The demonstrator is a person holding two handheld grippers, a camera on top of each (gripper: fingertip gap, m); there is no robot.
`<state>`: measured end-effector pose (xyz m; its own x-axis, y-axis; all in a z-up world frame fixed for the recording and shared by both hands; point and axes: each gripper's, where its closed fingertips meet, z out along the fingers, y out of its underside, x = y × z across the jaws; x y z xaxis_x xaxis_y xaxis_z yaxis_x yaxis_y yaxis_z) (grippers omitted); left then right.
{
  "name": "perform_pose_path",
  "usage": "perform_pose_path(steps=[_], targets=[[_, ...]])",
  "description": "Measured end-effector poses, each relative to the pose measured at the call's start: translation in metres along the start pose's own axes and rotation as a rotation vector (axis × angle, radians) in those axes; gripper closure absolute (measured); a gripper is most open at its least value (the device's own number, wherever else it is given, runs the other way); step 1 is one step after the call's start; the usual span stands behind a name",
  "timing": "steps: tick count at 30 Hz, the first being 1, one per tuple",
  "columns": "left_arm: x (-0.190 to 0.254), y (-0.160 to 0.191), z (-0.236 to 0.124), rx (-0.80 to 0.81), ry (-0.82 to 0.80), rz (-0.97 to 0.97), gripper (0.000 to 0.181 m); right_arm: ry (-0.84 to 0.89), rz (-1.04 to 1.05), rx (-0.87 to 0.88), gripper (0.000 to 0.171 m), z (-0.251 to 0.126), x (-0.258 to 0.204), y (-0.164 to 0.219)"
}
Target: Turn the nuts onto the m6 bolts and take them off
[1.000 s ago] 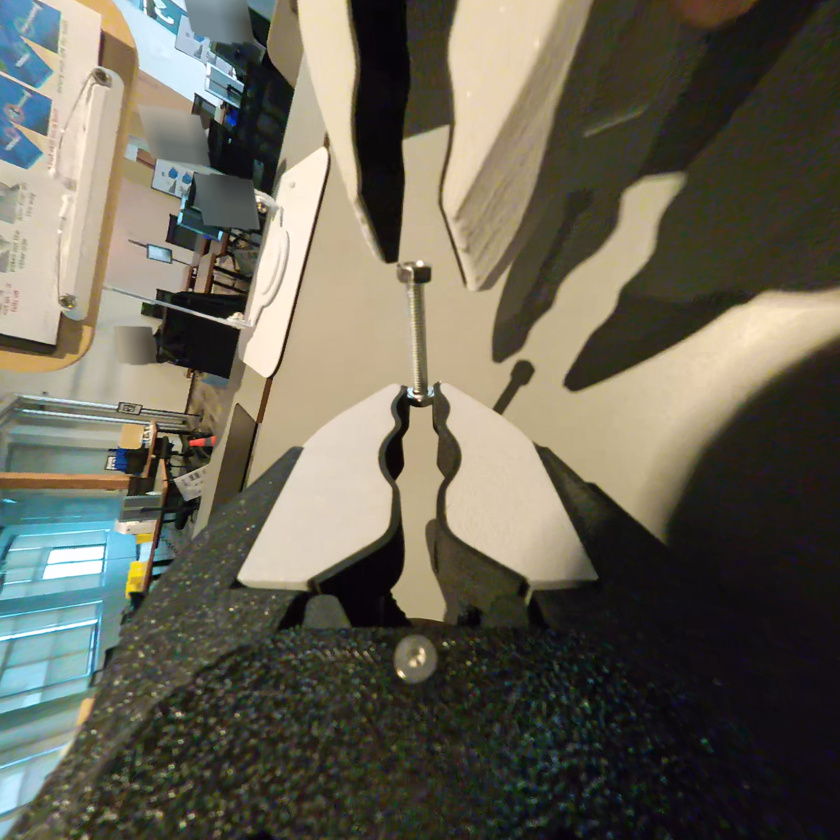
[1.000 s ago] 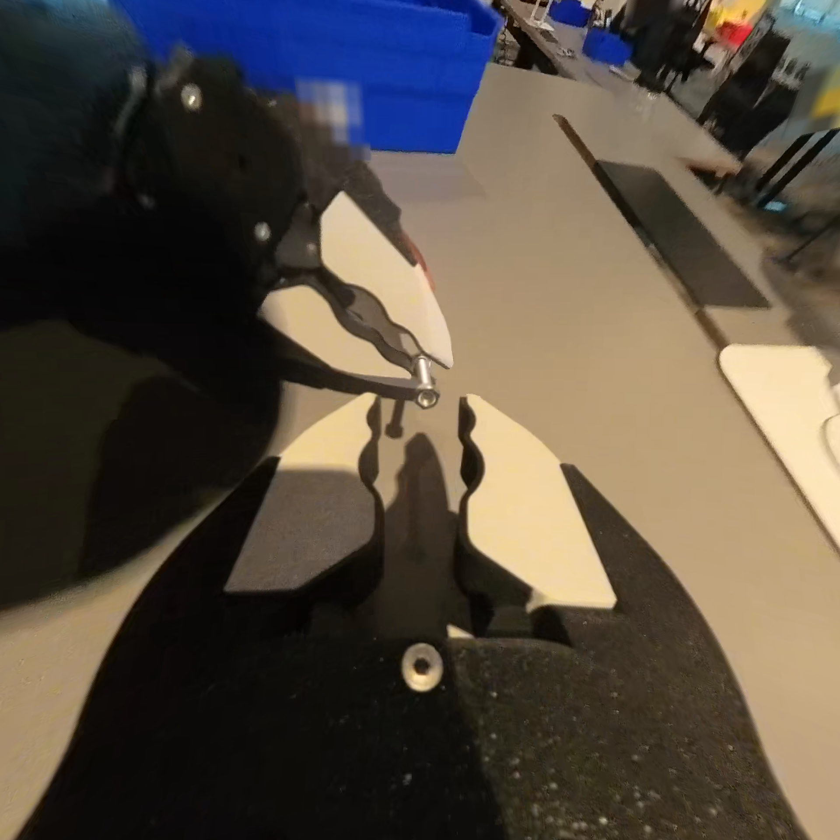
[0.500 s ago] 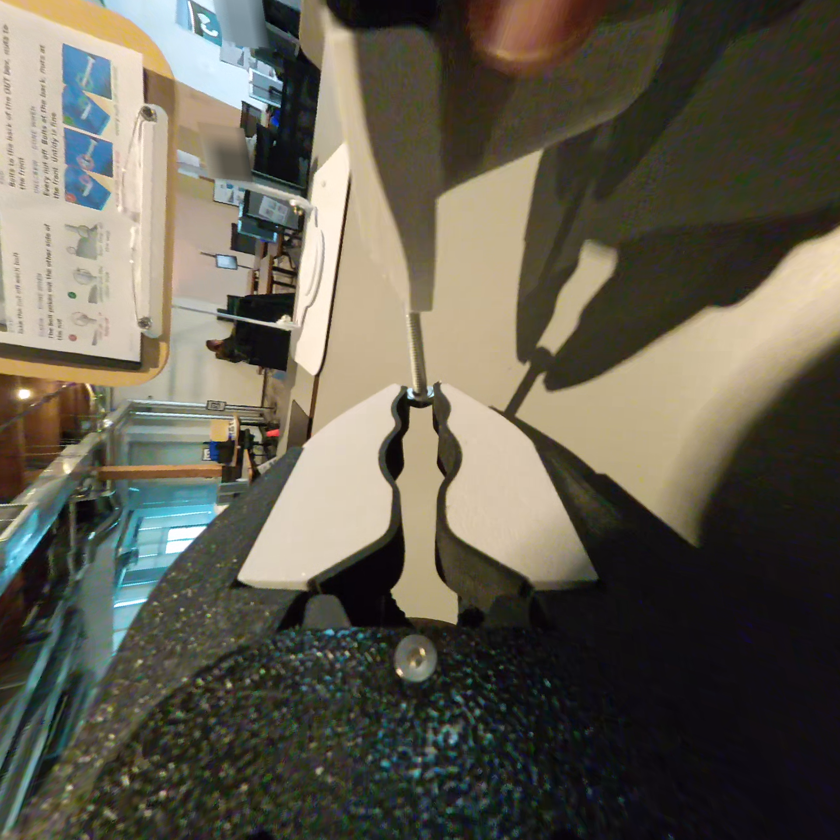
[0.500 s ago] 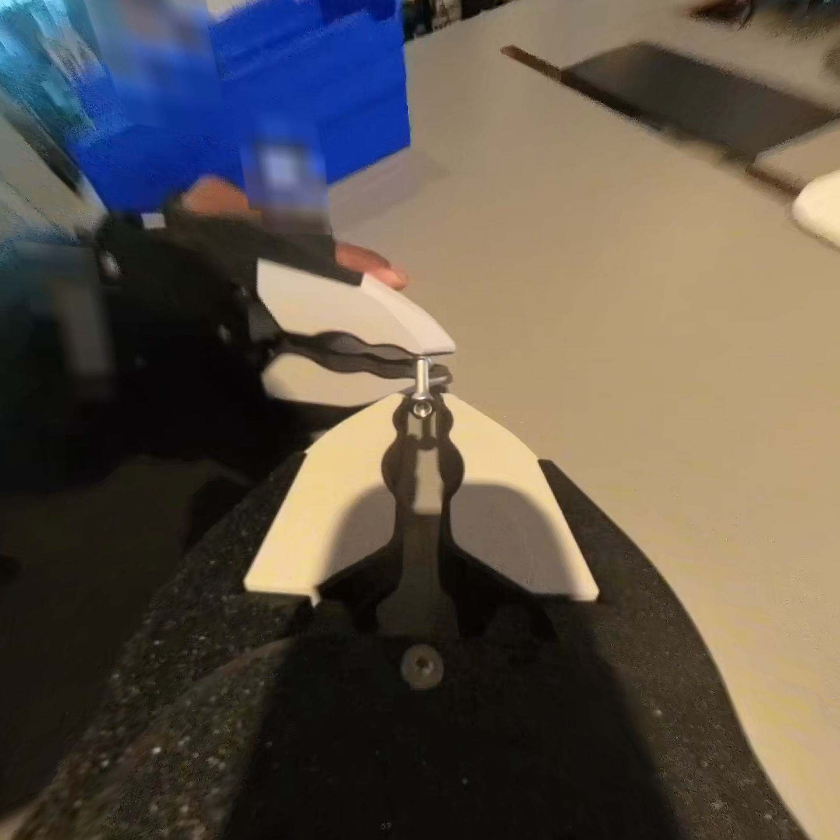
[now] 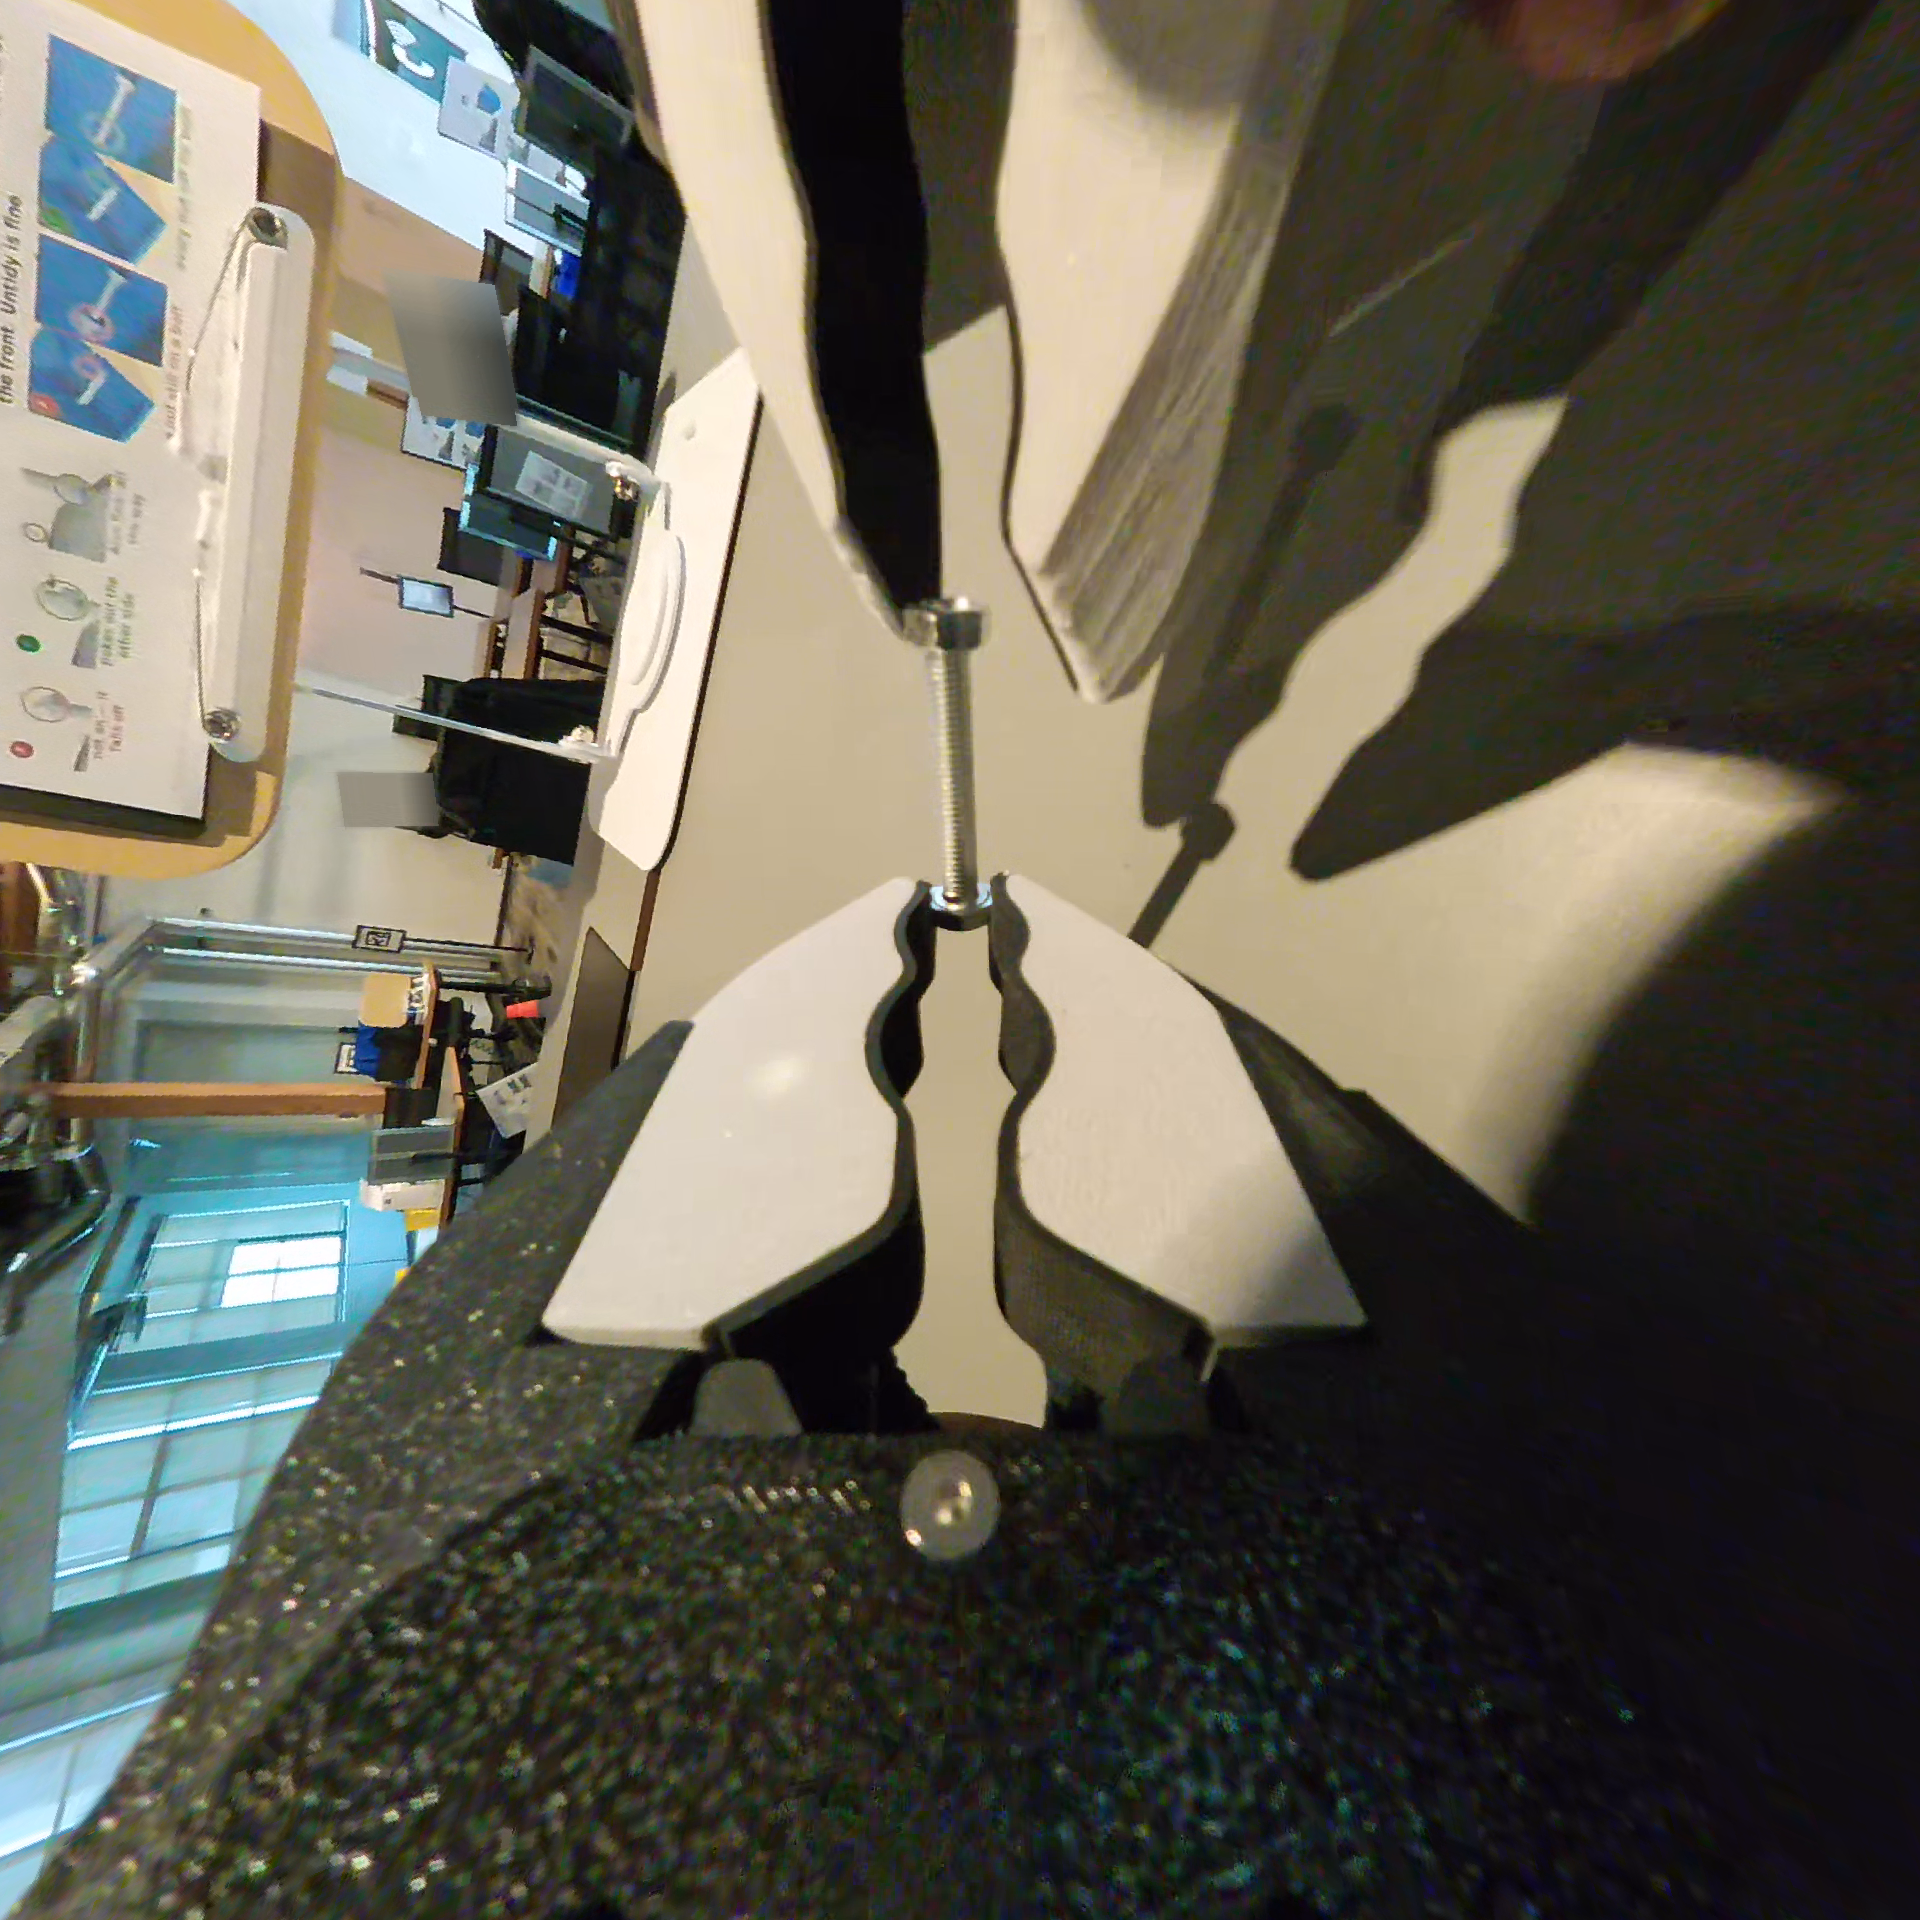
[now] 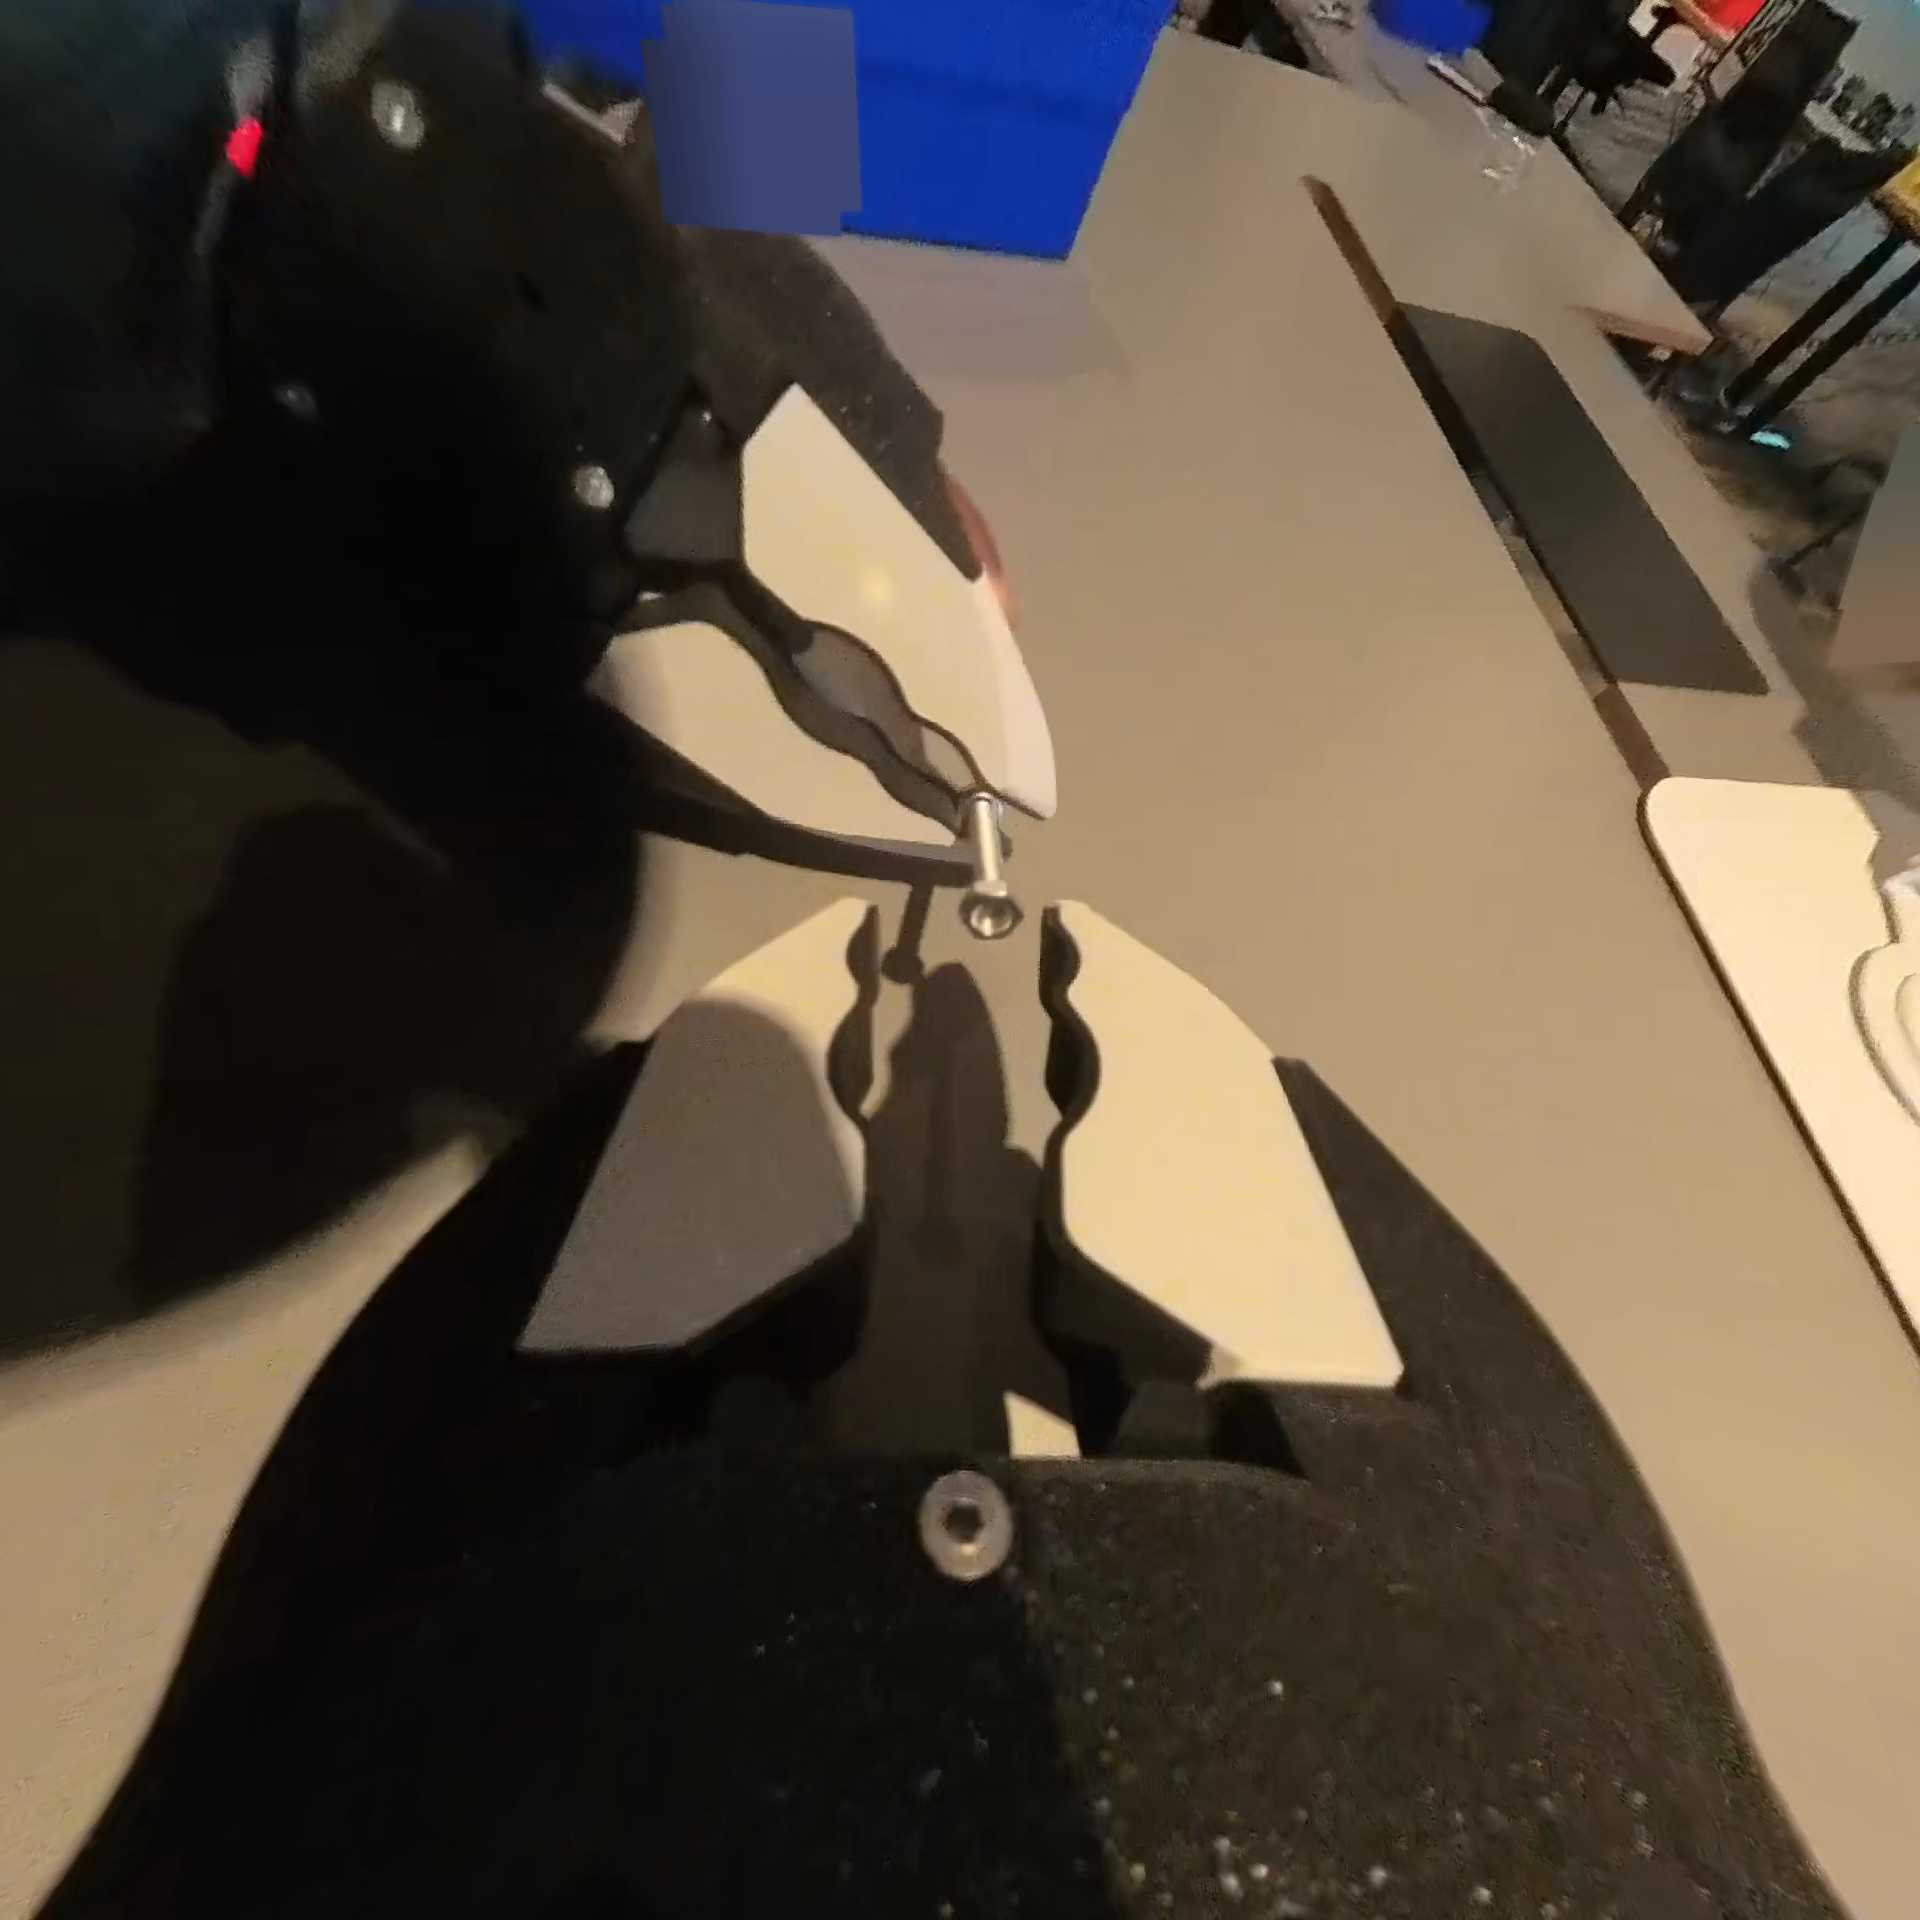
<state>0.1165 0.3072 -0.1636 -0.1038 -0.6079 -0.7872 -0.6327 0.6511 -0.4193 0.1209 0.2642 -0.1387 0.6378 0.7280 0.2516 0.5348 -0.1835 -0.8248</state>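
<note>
Here the left claw [image 5: 961,902] is clenched on the nut [image 5: 962,906], its white fingertips pinching it from both sides. The bolt [image 5: 954,764] runs straight out from the nut, away from the claw, its threaded shank bare along most of its length and its head [image 5: 948,624] at the far end. Both are held in the air above the grey desk [image 5: 821,748], where the bolt's shadow falls to the right.

The right claw [image 6: 961,914] is released, its fingers spread to either side of the bolt head. In the left wrist view the head touches or sits just beside the tip of one dark-faced finger [image 5: 878,436], while the other finger [image 5: 1122,488] stands clear of it. In the right wrist view the head [image 6: 987,916] points toward the camera between the two fingertips, and the left claw [image 6: 977,800] comes in from the upper left, gripping the bolt's far end.

Farther right on the desk lies a black mat [image 6: 1579,520], and a white board [image 6: 1766,935] sits at the right edge. A blue bin [image 6: 977,125] stands at the far side.
</note>
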Motion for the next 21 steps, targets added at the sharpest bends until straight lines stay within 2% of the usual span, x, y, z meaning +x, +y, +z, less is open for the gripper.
perform_pose_path(steps=[3, 6, 8, 11, 13, 15, 17, 21], targets=[[0.002, -0.001, 0.000, 0.004, 0.005, 0.014, 0.171, 0.032, -0.005, -0.005, 0.159, 0.001, 0.002, 0.000], [-0.001, 0.000, 0.000, -0.010, -0.018, 0.032, 0.171, 0.040, 0.091, -0.008, 0.160, 0.002, 0.005, 0.000], [-0.004, 0.002, 0.000, -0.029, -0.048, 0.058, 0.171, 0.025, 0.259, 0.001, 0.160, 0.003, 0.007, 0.001], [-0.006, 0.003, 0.001, -0.047, -0.076, 0.089, 0.171, -0.061, 0.620, 0.067, 0.160, 0.004, 0.004, -0.001], [-0.005, 0.003, 0.001, -0.040, -0.068, 0.066, 0.171, -0.089, 0.711, 0.102, 0.160, 0.003, 0.006, -0.001], [-0.005, 0.002, 0.001, -0.031, -0.059, 0.042, 0.171, -0.107, 0.660, 0.113, 0.157, 0.003, 0.007, -0.004], [-0.004, 0.002, 0.001, -0.024, -0.045, 0.018, 0.171, -0.098, 0.559, 0.103, 0.137, 0.001, 0.009, -0.006], [-0.001, 0.004, 0.001, -0.019, -0.012, -0.010, 0.171, -0.029, 0.265, 0.037, 0.132, -0.002, 0.011, -0.002]])
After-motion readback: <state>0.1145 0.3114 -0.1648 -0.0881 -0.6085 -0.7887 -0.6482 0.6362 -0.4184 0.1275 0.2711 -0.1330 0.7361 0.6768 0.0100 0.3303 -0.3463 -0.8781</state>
